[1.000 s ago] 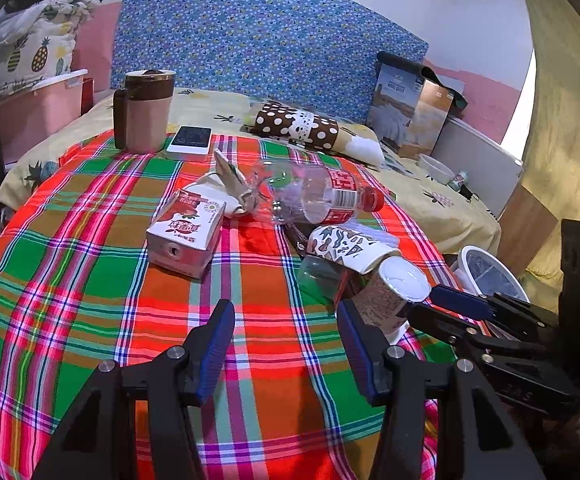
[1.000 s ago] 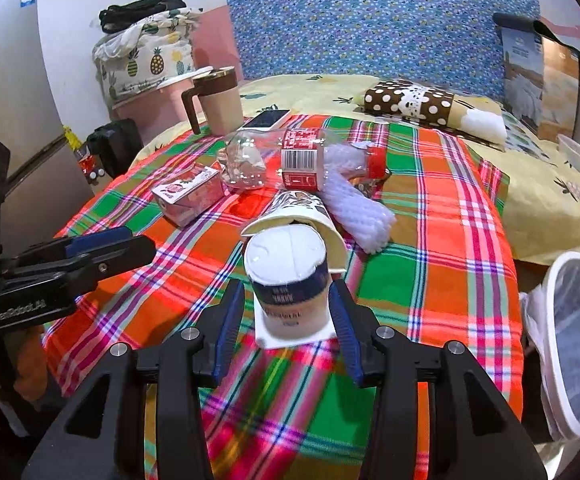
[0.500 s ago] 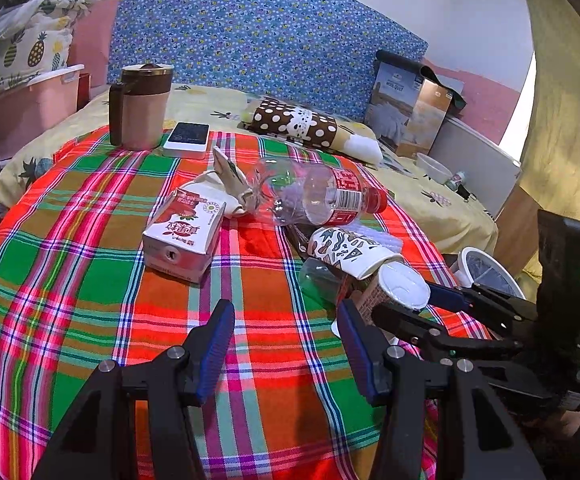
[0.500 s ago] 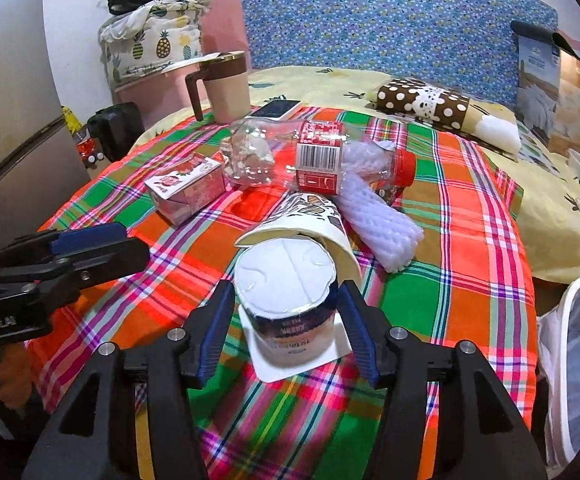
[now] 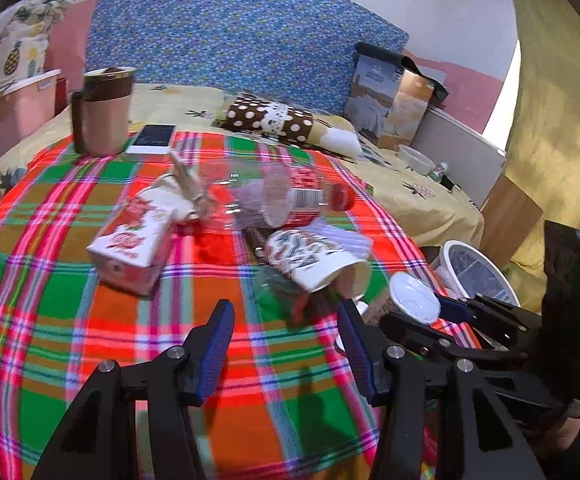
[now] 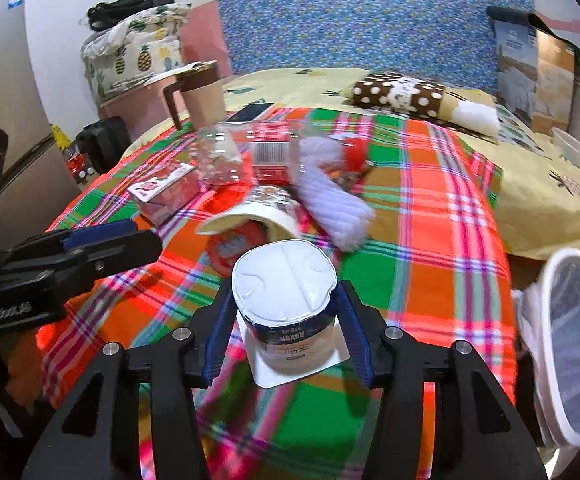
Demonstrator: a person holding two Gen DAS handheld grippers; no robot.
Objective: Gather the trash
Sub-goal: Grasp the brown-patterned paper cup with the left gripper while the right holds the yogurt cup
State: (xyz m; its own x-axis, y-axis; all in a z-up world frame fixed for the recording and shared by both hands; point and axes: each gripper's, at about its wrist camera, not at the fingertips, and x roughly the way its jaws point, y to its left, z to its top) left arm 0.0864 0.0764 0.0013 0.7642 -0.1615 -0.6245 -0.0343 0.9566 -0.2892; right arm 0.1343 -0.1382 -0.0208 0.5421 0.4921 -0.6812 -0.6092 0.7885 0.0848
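A white yoghurt cup [image 6: 285, 308] stands near the front edge of the plaid cloth [image 6: 430, 208]. My right gripper [image 6: 285, 292] straddles it. Its jaws are closing, and the pads sit close at the cup's sides with a thin gap along its body. Behind it lie a patterned paper cup [image 6: 257, 220] on its side, a white foam sleeve [image 6: 334, 208], a clear bottle [image 5: 273, 196] with a red cap, and a pink carton [image 5: 133, 236]. My left gripper [image 5: 283, 308] hangs open over bare cloth, left of the yoghurt cup [image 5: 414, 304]. A white-rimmed bin [image 6: 574, 320] stands off the cloth's right edge.
At the cloth's far left corner stand a brown-lidded mug [image 5: 103, 112] and a phone [image 5: 153, 138]. A polka-dot pillow [image 5: 269, 120] lies on the yellow bedsheet behind. A paper bag [image 5: 394, 108] leans at the back right. Crumpled paper [image 5: 181, 188] lies beside the carton.
My right gripper has moved forward, so the yoghurt cup now sits deeper between its fingers. The left gripper has drifted a little toward the trash pile and stays open.
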